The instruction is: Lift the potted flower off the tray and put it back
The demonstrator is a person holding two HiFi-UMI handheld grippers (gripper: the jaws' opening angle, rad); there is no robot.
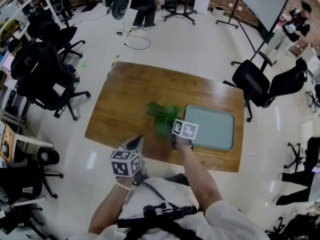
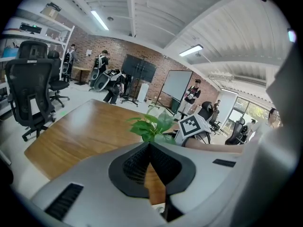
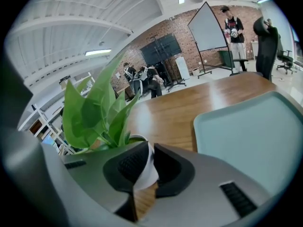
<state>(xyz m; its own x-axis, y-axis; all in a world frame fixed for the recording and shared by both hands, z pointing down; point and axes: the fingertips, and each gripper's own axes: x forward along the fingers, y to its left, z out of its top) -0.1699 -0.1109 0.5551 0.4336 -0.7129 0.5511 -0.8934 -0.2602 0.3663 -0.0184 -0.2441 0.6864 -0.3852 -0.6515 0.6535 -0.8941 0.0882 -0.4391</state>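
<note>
The potted flower [image 1: 162, 115] stands on the wooden table [image 1: 125, 96], just left of the pale green tray [image 1: 212, 126], which holds nothing. My right gripper [image 1: 171, 136] reaches into the plant from the near side. In the right gripper view its jaws [image 3: 144, 149] press on the white pot [image 3: 146, 168] at the rim, green leaves [image 3: 94, 112] rise to the left, and the tray [image 3: 251, 136] lies to the right. My left gripper [image 1: 138, 141] hovers over the table's near edge, shut on nothing [image 2: 150, 144], with the plant [image 2: 154, 124] ahead of it.
Black office chairs [image 1: 47, 79] stand left of the table and two more [image 1: 260, 84] to the right. A whiteboard [image 1: 267, 1] and people are far off by the brick wall. Shelving lines the left side [image 1: 10, 39].
</note>
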